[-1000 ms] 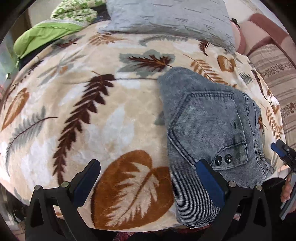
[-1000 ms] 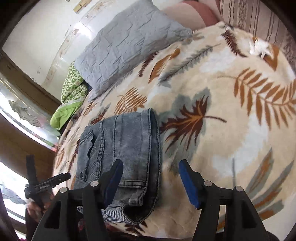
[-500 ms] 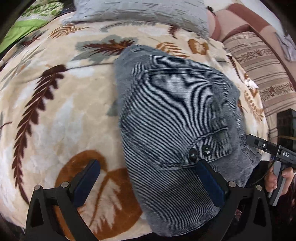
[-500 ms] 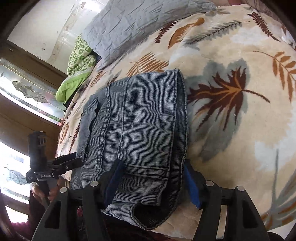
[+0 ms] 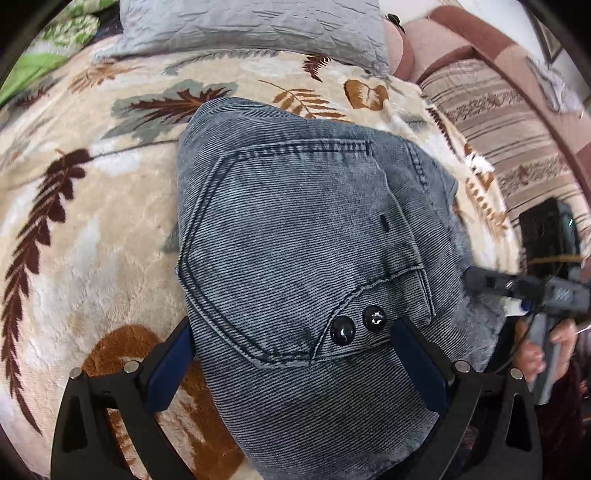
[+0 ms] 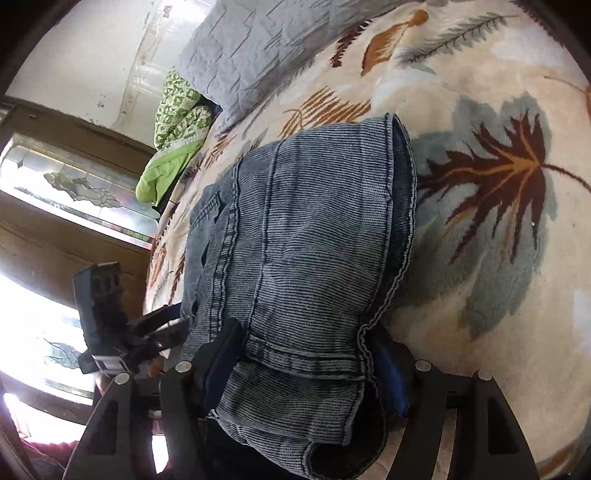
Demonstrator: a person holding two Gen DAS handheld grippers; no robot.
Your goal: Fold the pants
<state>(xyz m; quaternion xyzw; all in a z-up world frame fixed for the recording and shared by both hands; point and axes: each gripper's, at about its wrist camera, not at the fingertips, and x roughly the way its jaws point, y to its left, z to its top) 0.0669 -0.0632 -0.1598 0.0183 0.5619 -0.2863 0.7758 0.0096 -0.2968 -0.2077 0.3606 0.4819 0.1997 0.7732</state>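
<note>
Left wrist view: the folded pants (image 5: 314,258) are lying on the leaf-print blanket (image 5: 85,236) covering the bed, filling the centre of the frame, pocket side up with two dark snaps (image 5: 358,325) toward 6 o'clock. You are holding your left gripper (image 5: 295,354) wide open, its blue pads standing either side of the near edge of the denim without pressing on it. A grey pillow (image 5: 258,26) is sitting at 12 o'clock. Your right gripper (image 5: 491,280) is showing at 3 o'clock, at the side edge of the fabric, with your hand (image 5: 535,354) beneath it.

Right wrist view: your right gripper (image 6: 306,365) is straddling the waistband end of the pants (image 6: 303,236), and its jaws have just been opening, with the denim between them. Whether the pads are touching the cloth cannot be told. Your left gripper (image 6: 162,325) is appearing at 9 o'clock against the far edge of the denim. A green quilt (image 6: 173,122) is lying at 11 o'clock beside the pillow (image 6: 258,48).
</note>
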